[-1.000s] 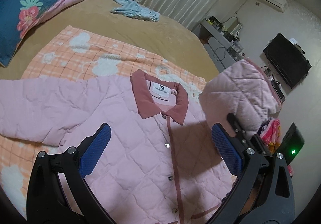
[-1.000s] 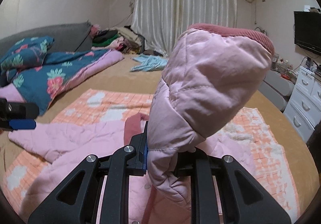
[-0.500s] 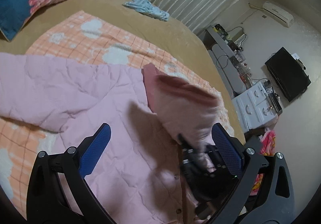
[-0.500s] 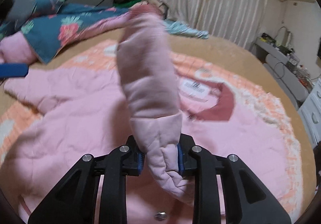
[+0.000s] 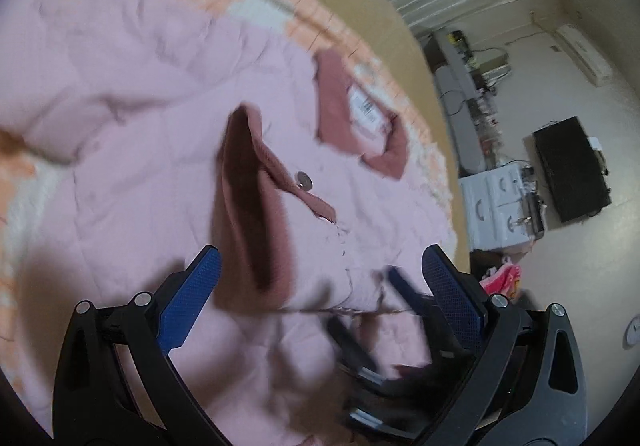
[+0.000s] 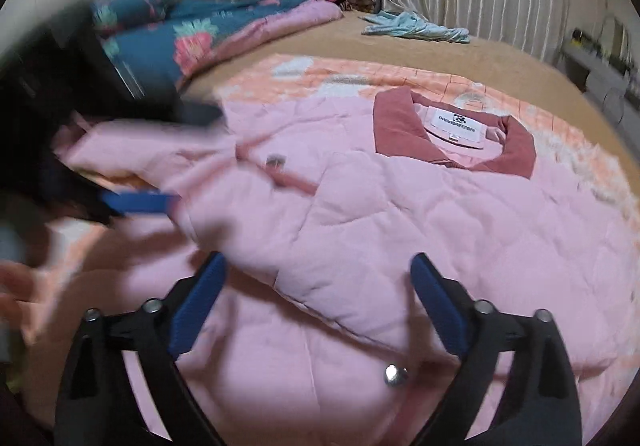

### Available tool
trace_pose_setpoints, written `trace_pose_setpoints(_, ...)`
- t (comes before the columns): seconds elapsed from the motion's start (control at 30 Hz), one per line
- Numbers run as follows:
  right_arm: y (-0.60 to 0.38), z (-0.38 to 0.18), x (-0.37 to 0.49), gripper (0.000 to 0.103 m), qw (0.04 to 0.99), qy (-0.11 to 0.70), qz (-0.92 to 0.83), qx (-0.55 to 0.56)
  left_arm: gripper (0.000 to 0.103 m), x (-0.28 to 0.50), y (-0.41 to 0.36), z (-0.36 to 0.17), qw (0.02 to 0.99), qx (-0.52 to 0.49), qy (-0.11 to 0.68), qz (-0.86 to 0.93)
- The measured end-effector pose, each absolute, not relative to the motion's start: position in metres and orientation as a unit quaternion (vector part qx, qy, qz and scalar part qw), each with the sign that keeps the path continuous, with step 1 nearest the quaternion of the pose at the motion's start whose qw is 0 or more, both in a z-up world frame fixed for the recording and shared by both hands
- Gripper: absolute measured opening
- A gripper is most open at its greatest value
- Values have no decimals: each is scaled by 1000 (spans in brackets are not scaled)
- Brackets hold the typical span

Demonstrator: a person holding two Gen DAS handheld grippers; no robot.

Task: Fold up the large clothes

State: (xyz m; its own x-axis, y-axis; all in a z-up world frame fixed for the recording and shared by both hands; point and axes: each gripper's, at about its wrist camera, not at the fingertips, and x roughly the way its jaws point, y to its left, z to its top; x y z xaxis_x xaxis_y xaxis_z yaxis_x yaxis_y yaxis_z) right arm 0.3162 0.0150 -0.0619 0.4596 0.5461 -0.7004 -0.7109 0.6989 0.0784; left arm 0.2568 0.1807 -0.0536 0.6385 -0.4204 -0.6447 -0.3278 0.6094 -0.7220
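While my right tool (image 6: 316,302) is opening, nothing gripped between its pads, the pink quilted jacket (image 6: 440,230) lies mid-frame on the bed (image 6: 460,54), one sleeve (image 6: 240,182) folded across. My left tool (image 5: 320,286) gapes, released. The white collar label (image 6: 456,122) carries blurred, unreadable lettering.

a pink quilted jacket (image 6: 420,214) lies flat, front up, across the middle of the right wrist frame on the bed. its dusty-rose collar (image 6: 394,126) sits upper right of centre, white label showing. one sleeve (image 6: 256,202) is folded across the chest, its rose cuff with a snap at centre left. silver snaps run down the front.
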Motion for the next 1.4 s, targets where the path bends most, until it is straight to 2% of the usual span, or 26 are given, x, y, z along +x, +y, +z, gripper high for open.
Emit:
trace_pose_setpoints(0.13,-29,-48,324,95,853,373,353,-90,92,263,170,-75,783,-437,441,-21)
trace_pose_setpoints(0.17,-40,-46,328,95,856,376,344,-87,85,265,167,-78,785,-429,447,-14)
trace_pose_setpoints(0.2,-56,-44,333,95,863,376,327,-85,71,267,163,-81,788,-418,453,-7)
trace_pose_setpoints(0.23,-67,-43,336,95,868,375,315,-85,62,268,160,-83,791,-410,455,-4)
trace_pose_setpoints(0.27,-79,-43,340,95,873,375,300,-85,42,270,155,-85,796,-395,458,0)
trace_pose_setpoints(0.3,-88,-43,344,95,877,376,289,-84,28,271,152,-83,803,-382,458,6)
trace_pose_setpoints(0.37,-116,-45,352,95,887,376,256,-75,16,272,147,-71,825,-345,448,11)
trace_pose_setpoints(0.5,-160,-50,368,95,903,374,209,-28,14,272,148,-33,865,-285,412,23)
trace_pose_setpoints(0.6,-176,-52,380,95,905,378,193,3,14,273,156,-24,876,-259,404,41)
trace_pose_setpoints(0.8,-165,-55,395,95,898,387,210,-9,14,275,164,-59,861,-239,444,68)
trace_pose_setpoints(0.93,-159,-73,408,95,883,421,207,-13,14,274,167,-75,855,-235,457,76)
trace_pose_setpoints(1.07,-166,-95,420,95,873,459,160,-27,19,273,166,-77,857,-219,460,78)
trace_pose_setpoints(1.33,-172,-111,417,96,877,459,136,-23,30,272,159,-79,859,-195,467,77)
trace_pose_setpoints(1.4,-173,-106,410,96,882,450,139,-22,39,269,159,-75,858,-195,470,77)
